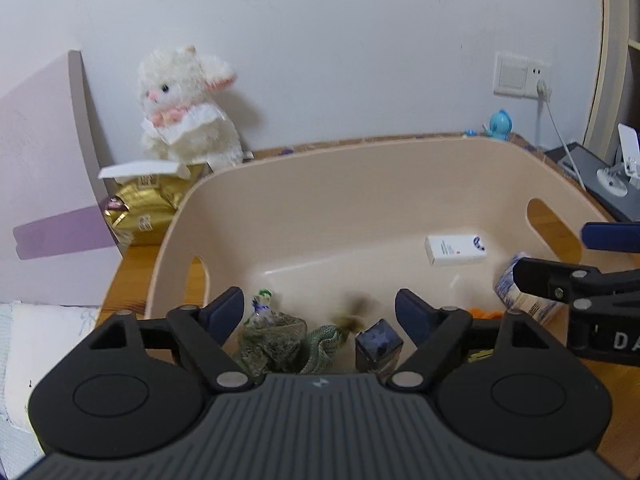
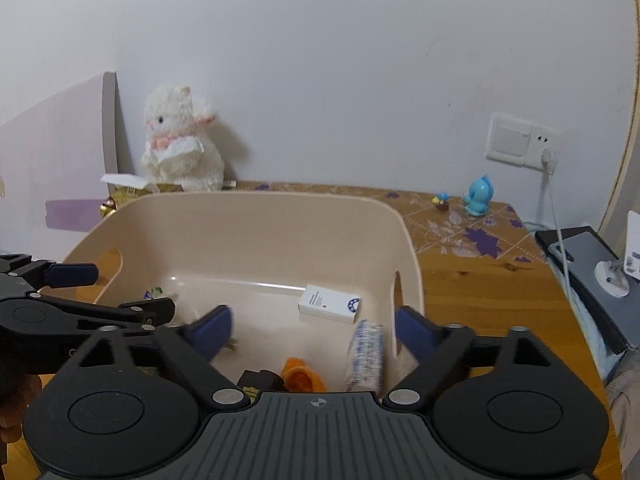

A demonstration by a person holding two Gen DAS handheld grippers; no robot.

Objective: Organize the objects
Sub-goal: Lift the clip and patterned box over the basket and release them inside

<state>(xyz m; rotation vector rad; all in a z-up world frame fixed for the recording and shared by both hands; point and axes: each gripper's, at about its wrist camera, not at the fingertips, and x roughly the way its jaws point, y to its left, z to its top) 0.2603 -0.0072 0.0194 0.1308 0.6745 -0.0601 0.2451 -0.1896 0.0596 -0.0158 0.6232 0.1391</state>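
Note:
A beige plastic bin [image 1: 360, 184] stands on the wooden table; it also shows in the right wrist view [image 2: 256, 216]. Inside lie a white box [image 1: 455, 249] [image 2: 330, 303], a blue-patterned packet [image 1: 510, 286] [image 2: 366, 356], an orange item [image 2: 300, 376], a dark blue box [image 1: 378, 346], a green cloth [image 1: 324, 346] and a clear bag of greenish stuff [image 1: 272, 340]. My left gripper [image 1: 320, 312] is open and empty above the bin's near left part. My right gripper [image 2: 312, 330] is open and empty above the bin's near right part, with the packet between its fingers, apart from them.
A white plush rabbit [image 1: 188, 104] sits on a gold package [image 1: 144, 204] at the back left. A blue toy figure [image 2: 478, 196] and a tiny figurine [image 2: 442, 202] stand at the back right. A wall socket with a cable [image 2: 548, 160] and a dark device [image 2: 580, 256] are at the right.

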